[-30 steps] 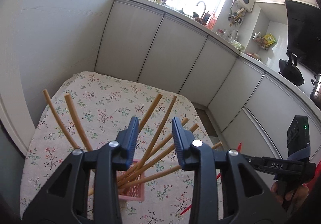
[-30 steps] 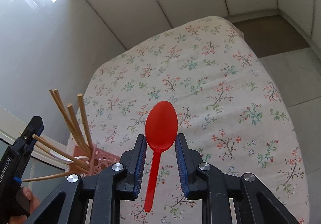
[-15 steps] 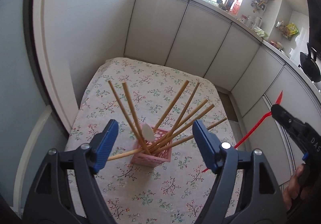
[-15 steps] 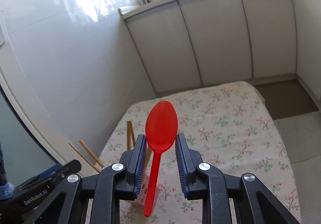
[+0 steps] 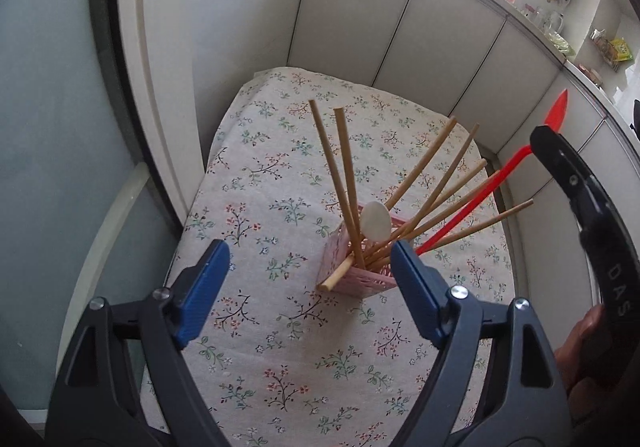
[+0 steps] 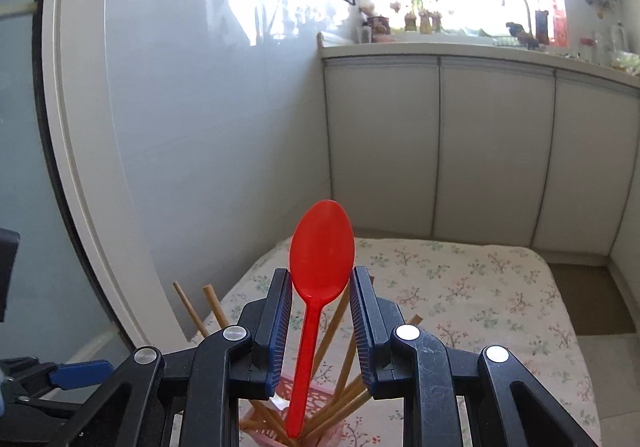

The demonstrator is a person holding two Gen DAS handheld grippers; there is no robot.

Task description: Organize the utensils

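A pink lattice holder (image 5: pixel 352 279) stands on the flowered tablecloth (image 5: pixel 260 167). Several wooden chopsticks (image 5: pixel 348 183) and a white spoon (image 5: pixel 375 223) fan out of it. My left gripper (image 5: pixel 308 251) hovers above and short of the holder; its jaws are opening, with nothing between the pads. My right gripper (image 6: pixel 320 275) is shut on a red plastic spoon (image 6: pixel 322 243), bowl up. The spoon's handle hangs down over the holder (image 6: pixel 288 387) among the chopsticks (image 6: pixel 210 303). In the left wrist view the red spoon (image 5: pixel 472 207) slants in from the right.
A white sliding-door frame (image 5: pixel 132 87) runs close along the table's left side. White cabinets (image 6: pixel 480 167) close the far end. A counter (image 6: pixel 440 47) under the window carries a tap and bottles. Brown floor (image 6: pixel 588 295) lies beyond the table's right edge.
My left gripper let go of the chopsticks, opened wide and drew back from the holder. My right gripper carried the red spoon up and over to the holder, turning upright.
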